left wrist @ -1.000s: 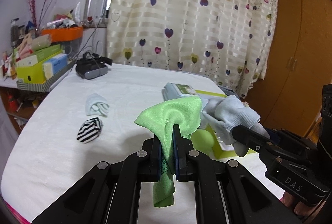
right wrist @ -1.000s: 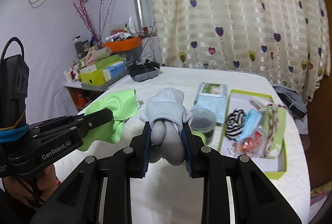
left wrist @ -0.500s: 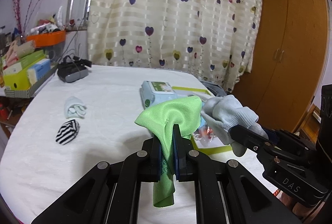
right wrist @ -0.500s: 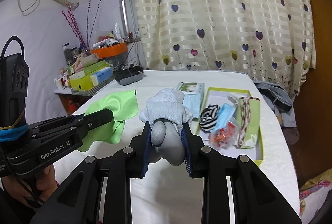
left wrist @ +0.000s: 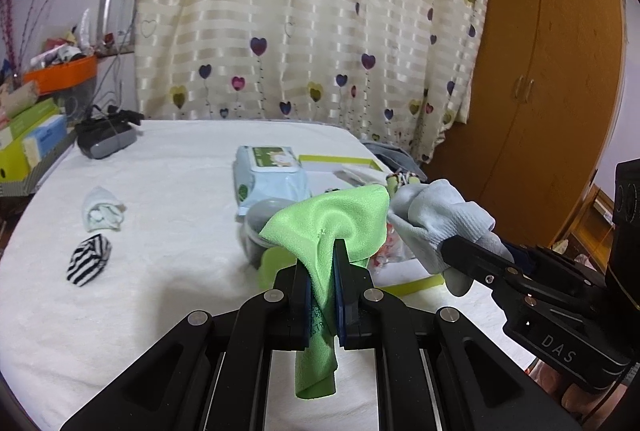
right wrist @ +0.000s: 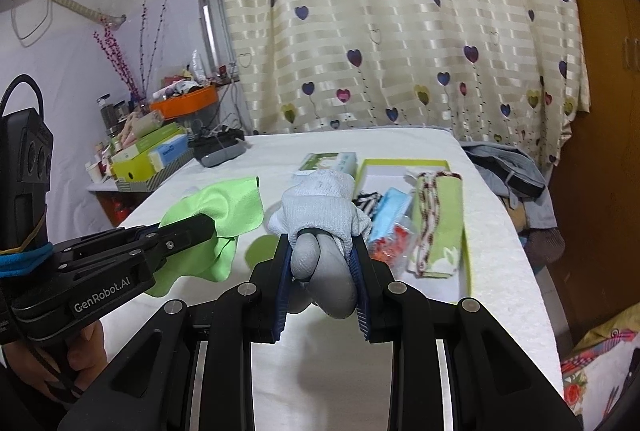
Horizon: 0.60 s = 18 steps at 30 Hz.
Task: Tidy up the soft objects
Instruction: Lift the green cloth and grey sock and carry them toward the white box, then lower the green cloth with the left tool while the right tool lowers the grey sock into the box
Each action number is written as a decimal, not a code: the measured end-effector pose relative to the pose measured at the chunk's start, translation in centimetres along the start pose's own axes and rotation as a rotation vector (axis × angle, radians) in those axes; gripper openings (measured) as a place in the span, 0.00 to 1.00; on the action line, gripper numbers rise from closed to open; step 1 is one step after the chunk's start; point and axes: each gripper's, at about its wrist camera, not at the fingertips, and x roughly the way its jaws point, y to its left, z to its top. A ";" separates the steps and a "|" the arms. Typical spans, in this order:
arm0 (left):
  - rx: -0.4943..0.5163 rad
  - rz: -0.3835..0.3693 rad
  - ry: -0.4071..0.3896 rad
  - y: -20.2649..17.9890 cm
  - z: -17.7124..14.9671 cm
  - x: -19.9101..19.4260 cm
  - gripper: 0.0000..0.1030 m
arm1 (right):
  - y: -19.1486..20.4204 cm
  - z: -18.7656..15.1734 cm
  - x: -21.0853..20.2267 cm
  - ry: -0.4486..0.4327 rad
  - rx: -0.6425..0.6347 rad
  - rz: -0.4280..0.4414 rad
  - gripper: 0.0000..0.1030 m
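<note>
My left gripper [left wrist: 323,251] is shut on a green cloth [left wrist: 340,223] that bunches above the jaws and hangs below them. My right gripper [right wrist: 322,247] is shut on a rolled grey sock [right wrist: 320,203]; in the left wrist view that same grey sock [left wrist: 440,215] sits just right of the cloth. Both are held above the white bed [left wrist: 160,231]. A green-rimmed box [right wrist: 404,167] ahead holds a striped sock [right wrist: 366,199], a blue item and a patterned green cloth [right wrist: 438,223]. A white sock [left wrist: 102,213] and a striped sock ball [left wrist: 89,259] lie on the bed at left.
A pack of wipes [left wrist: 270,177] and a grey round container [left wrist: 260,219] lie by the box. A dark headset [left wrist: 106,139] rests at the far left of the bed. Cluttered shelves [right wrist: 148,155] stand left, a curtain behind, a wooden wardrobe [left wrist: 540,71] right.
Both grippers have swung rightward together with their loads. The box has come nearer to the centre of the right wrist view, and the socks on the bed have drifted left.
</note>
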 end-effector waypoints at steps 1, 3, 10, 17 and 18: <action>0.002 -0.003 0.004 -0.1 0.0 0.3 0.08 | -0.4 0.0 0.0 0.002 0.006 -0.005 0.27; 0.006 -0.011 0.015 -0.6 0.1 1.0 0.08 | -1.2 0.0 0.2 0.006 0.018 -0.015 0.27; 0.016 -0.034 0.033 -1.6 0.5 2.6 0.08 | -2.9 0.3 0.8 0.020 0.043 -0.042 0.27; 0.031 -0.052 0.059 -2.9 0.6 4.1 0.08 | -4.3 0.1 1.2 0.035 0.064 -0.061 0.27; 0.032 -0.054 0.062 -3.0 0.6 4.3 0.08 | -4.5 0.1 1.3 0.037 0.067 -0.063 0.27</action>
